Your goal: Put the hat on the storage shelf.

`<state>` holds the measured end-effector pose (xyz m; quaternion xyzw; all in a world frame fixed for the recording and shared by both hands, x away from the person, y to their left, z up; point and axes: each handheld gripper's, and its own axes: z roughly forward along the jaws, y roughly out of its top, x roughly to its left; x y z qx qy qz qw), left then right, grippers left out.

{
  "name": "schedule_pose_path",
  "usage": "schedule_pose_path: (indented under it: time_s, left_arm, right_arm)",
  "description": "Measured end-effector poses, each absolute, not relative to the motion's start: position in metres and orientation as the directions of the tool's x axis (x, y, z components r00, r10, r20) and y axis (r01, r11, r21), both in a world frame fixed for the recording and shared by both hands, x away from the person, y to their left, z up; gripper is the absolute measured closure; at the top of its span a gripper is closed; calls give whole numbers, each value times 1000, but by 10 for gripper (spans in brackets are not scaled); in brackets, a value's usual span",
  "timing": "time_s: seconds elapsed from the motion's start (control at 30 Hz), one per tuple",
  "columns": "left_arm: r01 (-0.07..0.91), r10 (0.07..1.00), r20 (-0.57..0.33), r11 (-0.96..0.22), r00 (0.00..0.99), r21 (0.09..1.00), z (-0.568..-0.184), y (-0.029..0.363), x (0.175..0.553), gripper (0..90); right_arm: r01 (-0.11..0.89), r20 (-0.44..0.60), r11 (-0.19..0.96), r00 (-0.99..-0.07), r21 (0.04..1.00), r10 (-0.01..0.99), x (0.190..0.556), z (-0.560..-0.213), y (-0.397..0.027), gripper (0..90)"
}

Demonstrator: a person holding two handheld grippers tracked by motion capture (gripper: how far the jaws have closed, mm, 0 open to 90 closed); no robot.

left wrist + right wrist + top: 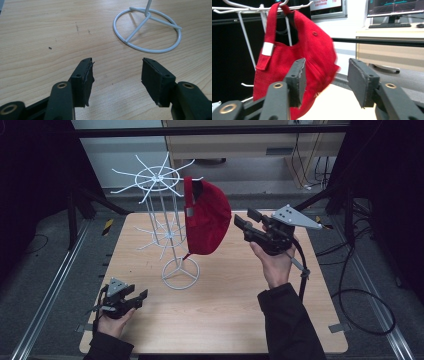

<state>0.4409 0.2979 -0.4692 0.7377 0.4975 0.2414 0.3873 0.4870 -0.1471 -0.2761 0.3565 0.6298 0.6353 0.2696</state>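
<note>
A: Red cap (207,217) is up on the white wire rack (161,220), hanging by its back strap from one of the top prongs, out over the middle of the table (225,315) toward the far edge.

B: And the right hand-held gripper (241,224)?

A: Right beside the cap, on the side of the table's right edge, jaws parted and nothing between them. In the right gripper view the red fabric sits just beyond the pads, a bit blurred, so I'd say it may be swinging.

B: So a release, you reckon?

A: Looks that way to me. Doing it well means drawing straight back toward the near edge, jaws kept wide, so no pad snags the brim or tugs the strap off its prong.

B: Left side?

A: Left hand-held gripper (141,296) rests low by the near left corner, jaws wide apart over bare wood, the rack's ring base (147,31) just ahead of it. Well apart from the cap.
</note>
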Motion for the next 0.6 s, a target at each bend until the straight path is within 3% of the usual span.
schedule_pose_path:
  time_s: [0.17, 0.27, 0.6]
  left_arm:
    - [544, 922, -27, -204, 386, 814, -469, 299, 441, 410]
    - [541, 922, -27, -204, 387, 816, -470, 299, 441, 388]
    - [524, 911, -25, -214, 411, 825, -471, 298, 443, 320]
  right_arm:
    - [118, 103, -42, -575, 992, 812, 477, -295, -164, 368]
    - [173, 105, -8, -563, 985, 820, 470, -327, -176, 310]
    - [336, 138, 55, -525, 940, 840, 459, -404, -205, 240]
